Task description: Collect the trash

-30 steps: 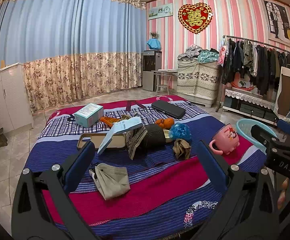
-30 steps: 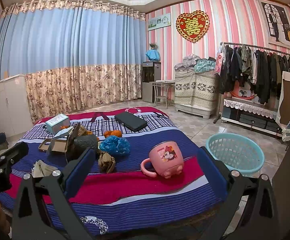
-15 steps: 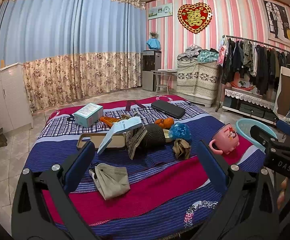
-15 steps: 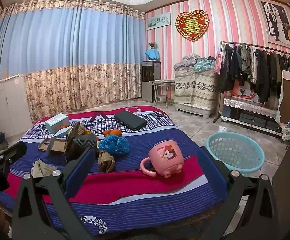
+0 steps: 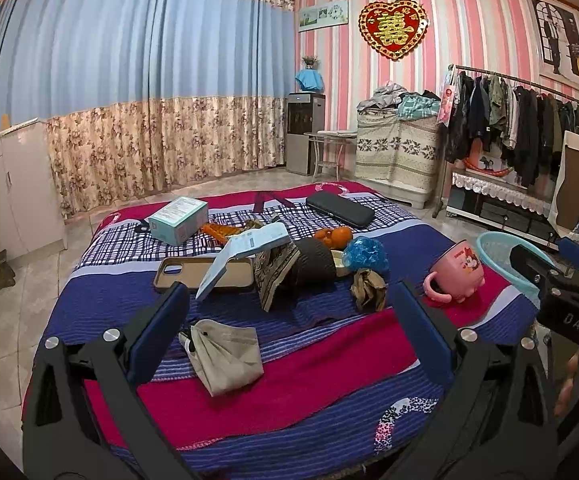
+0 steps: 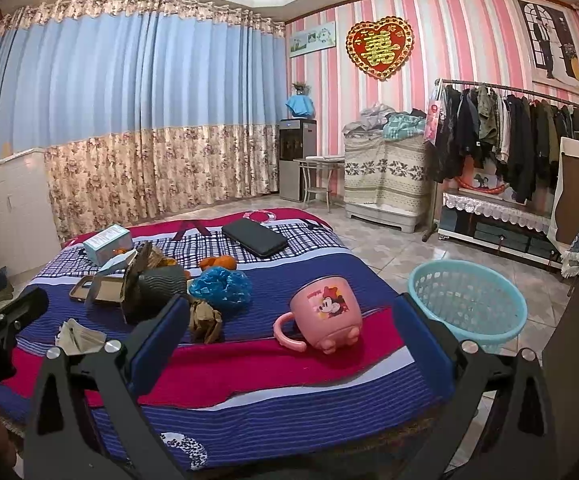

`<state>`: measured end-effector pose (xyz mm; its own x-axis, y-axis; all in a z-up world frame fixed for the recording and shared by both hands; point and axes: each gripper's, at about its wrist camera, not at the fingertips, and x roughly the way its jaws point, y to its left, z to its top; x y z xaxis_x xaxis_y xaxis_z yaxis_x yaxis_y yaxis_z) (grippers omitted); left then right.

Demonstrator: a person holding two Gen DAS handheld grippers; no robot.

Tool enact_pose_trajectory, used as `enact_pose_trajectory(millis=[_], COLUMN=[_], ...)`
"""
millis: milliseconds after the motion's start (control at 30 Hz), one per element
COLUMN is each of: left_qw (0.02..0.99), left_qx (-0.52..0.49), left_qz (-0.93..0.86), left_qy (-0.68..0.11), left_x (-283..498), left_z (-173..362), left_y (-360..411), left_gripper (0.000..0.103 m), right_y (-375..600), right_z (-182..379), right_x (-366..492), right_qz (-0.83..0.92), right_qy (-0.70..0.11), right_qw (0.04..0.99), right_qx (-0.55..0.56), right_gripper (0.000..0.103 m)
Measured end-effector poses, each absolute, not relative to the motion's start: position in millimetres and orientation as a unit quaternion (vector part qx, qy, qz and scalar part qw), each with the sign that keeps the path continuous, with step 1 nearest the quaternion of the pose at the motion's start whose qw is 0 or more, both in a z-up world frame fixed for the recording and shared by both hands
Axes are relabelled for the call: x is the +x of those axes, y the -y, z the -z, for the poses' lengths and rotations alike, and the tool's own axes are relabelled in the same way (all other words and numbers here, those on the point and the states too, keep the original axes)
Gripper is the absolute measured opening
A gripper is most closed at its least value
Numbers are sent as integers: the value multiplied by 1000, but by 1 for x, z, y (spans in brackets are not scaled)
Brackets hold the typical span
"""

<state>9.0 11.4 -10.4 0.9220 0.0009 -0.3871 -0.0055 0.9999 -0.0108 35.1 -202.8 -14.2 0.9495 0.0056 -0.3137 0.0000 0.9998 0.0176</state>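
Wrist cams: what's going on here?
A person holds two grippers over a bed strewn with items. Left gripper and right gripper both have jaws wide apart, holding nothing. A beige wrapper, a crumpled brown paper and a blue plastic wad lie untouched on the cover. The teal basket stands on the floor beside the bed, apparently empty.

The near strip of the bed (image 5: 309,392) at the bottom of both frames lies bare. In the left view's centre a box (image 5: 245,252), phone case (image 5: 201,274) and brown wad (image 5: 367,290) crowd together. The mug (image 6: 325,308) stands apart at centre, open floor around the basket (image 6: 467,304) at right.
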Motion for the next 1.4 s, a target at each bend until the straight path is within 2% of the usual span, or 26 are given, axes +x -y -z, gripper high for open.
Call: enact_pose_trajectory(millis=[833,1200,1400], left_qw=[971,957,947], left_qx=[2,-10,9], left_qz=[-10,-45,-55], left_qy=[-238,-287,-317], left_x=[26,58,79], left_z=[40,73,95], left_y=[-27,-53,-57], left_gripper=[98,98,98], right_y=[220,223,226], right_z=[16,35,52], right_x=[46,70,96], right_qz=[18,28,14], right_qy=[-156,-193,-250], right_qw=[988,981,968], right_qx=[8,5,23], right_gripper=[99,99,99])
